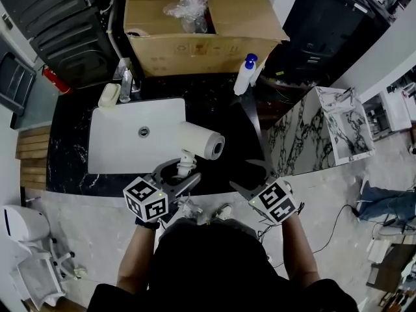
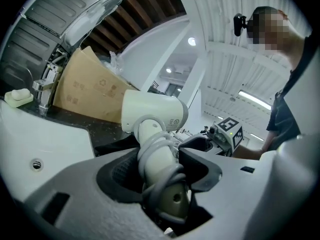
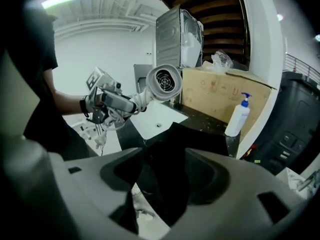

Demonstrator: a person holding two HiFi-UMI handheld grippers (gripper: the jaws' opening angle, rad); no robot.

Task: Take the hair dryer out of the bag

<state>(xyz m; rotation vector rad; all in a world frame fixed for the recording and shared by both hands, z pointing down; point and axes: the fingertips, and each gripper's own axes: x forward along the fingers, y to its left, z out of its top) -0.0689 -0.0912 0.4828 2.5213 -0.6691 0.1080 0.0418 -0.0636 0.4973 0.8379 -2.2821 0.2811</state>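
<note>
One hair dryer (image 1: 198, 142), handle clamped by left gripper (image 1: 184, 171) fingers, barrel aimed at right gripper (image 1: 250, 177), fingers wide.

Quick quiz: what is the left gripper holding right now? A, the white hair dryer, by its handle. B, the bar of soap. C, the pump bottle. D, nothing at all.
A: in the left gripper view, the left gripper is closed around the handle of the hair dryer, whose cord is wrapped round that handle.
</note>
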